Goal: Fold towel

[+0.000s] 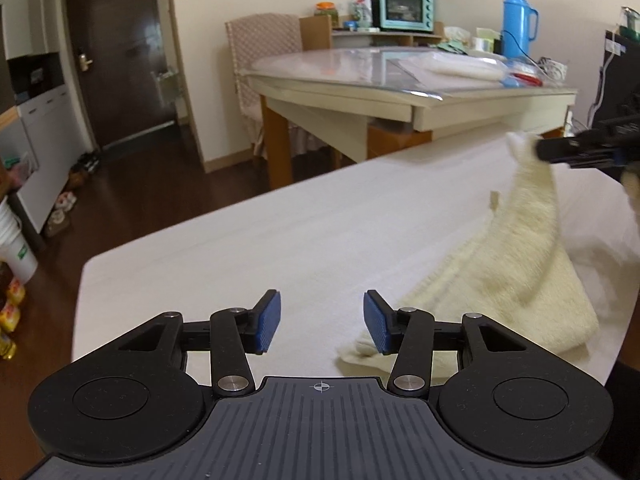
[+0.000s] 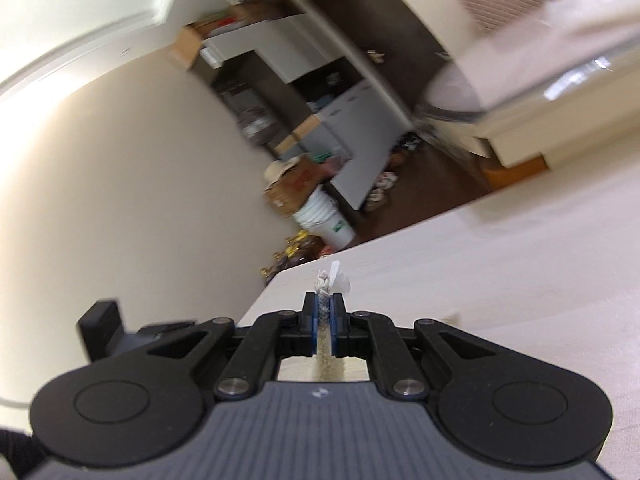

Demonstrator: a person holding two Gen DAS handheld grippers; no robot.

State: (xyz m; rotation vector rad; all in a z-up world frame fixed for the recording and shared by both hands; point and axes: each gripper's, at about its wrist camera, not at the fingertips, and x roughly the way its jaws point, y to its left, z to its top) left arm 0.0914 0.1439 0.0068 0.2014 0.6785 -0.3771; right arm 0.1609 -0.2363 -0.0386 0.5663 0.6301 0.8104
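A cream towel (image 1: pixel 500 280) lies on the white-covered table (image 1: pixel 280 240) at the right, one corner lifted into the air. My right gripper (image 1: pixel 544 150) is shut on that raised corner, high at the right edge of the left wrist view. In the right wrist view the right gripper (image 2: pixel 324 304) pinches the towel's edge (image 2: pixel 328 360) between its blue pads, and a white tag (image 2: pixel 334 278) sticks out past the fingertips. My left gripper (image 1: pixel 322 320) hovers open over the table, its right finger (image 1: pixel 376 326) just above the towel's near corner, nothing between the pads.
Beyond the work surface stands a dining table (image 1: pixel 360 92) with a teal oven (image 1: pixel 404 8) and a blue thermos (image 1: pixel 518 22). A covered chair (image 1: pixel 260 56), a dark door (image 1: pixel 116 52), a white bucket (image 1: pixel 16 248) and floor clutter are at the left.
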